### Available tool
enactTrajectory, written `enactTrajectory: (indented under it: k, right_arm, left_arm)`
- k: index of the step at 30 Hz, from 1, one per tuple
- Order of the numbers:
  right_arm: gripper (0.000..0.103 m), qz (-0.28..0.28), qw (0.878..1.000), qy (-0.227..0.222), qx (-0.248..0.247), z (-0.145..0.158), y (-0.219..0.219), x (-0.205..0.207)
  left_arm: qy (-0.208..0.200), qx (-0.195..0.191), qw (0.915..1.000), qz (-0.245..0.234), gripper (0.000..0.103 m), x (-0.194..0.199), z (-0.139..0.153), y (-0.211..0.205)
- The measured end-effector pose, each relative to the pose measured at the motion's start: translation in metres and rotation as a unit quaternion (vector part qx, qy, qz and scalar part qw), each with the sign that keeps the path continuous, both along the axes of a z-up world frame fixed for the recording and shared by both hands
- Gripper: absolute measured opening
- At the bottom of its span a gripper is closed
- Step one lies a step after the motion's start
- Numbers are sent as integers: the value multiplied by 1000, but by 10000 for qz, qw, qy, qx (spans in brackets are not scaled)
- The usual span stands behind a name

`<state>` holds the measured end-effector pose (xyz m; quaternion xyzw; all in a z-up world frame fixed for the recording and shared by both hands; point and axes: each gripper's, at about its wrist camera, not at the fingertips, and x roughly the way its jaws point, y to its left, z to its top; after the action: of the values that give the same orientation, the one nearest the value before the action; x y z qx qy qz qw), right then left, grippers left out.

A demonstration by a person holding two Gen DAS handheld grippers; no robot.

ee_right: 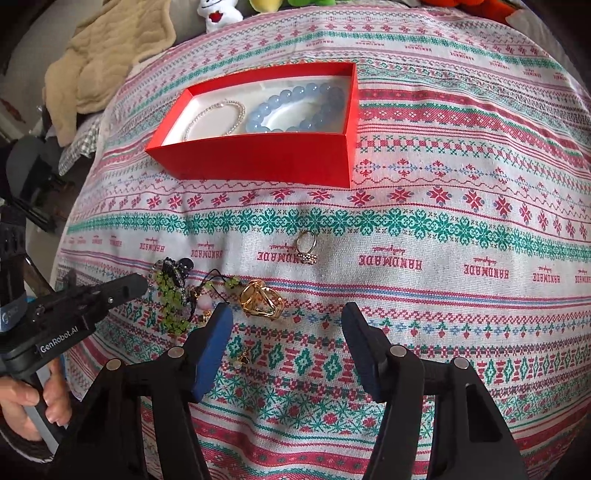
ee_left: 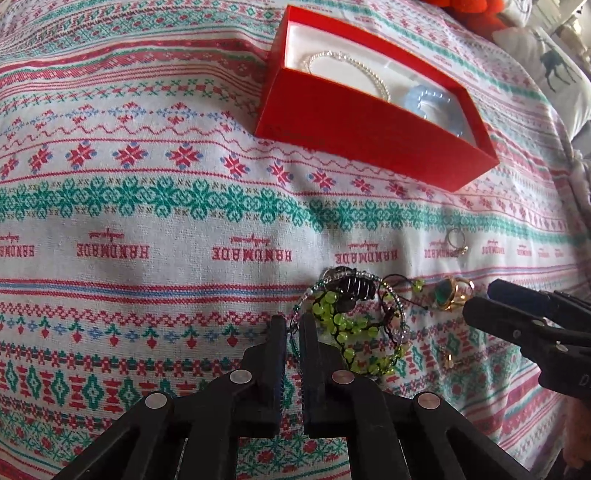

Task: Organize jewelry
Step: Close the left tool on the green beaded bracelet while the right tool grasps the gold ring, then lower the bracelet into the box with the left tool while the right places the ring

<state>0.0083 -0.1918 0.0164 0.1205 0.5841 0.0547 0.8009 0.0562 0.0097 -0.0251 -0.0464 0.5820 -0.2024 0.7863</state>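
A red box (ee_left: 369, 140) (ee_right: 258, 155) lies on the patterned cloth and holds a pearl bracelet (ee_right: 218, 118) and a blue bead bracelet (ee_right: 295, 107). A heap of green bead jewelry (ee_left: 351, 321) (ee_right: 171, 295) lies in front. My left gripper (ee_left: 293, 325) is nearly shut on the thin beaded wire bracelet (ee_left: 391, 291) at the heap's left edge. My right gripper (ee_right: 288, 321) is open and empty, just short of a gold ring with a green stone (ee_right: 260, 301) (ee_left: 452, 293). A small gold ring (ee_right: 306, 247) (ee_left: 456, 242) lies further out.
A tiny gold charm (ee_right: 243, 358) lies between my right fingers. A beige blanket (ee_right: 110, 55) and plush toys (ee_right: 218, 14) sit beyond the cloth's far left edge. A pillow (ee_left: 554, 74) lies at the right in the left wrist view.
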Motion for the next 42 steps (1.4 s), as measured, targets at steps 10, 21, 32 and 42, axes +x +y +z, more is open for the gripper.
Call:
enactTrajectory:
  k: [10, 21, 32, 42]
  right_arm:
    - [44, 50, 9999, 103, -53, -15, 16, 14]
    - [29, 84, 9998, 23, -164, -9, 15, 14]
    - [29, 1, 9997, -241, -27, 18, -6, 2]
    - [29, -163, 9984, -548, 25, 42, -15, 12]
  left_arm:
    - [-291, 473, 9982, -207, 3, -6, -5, -19]
    - [-535, 592, 9965, -230, 0, -6, 7, -30]
    - [-792, 460, 9958, -54, 0, 2, 39, -17]
    - [-1306, 862, 9876, -111, 0, 16, 63, -30]
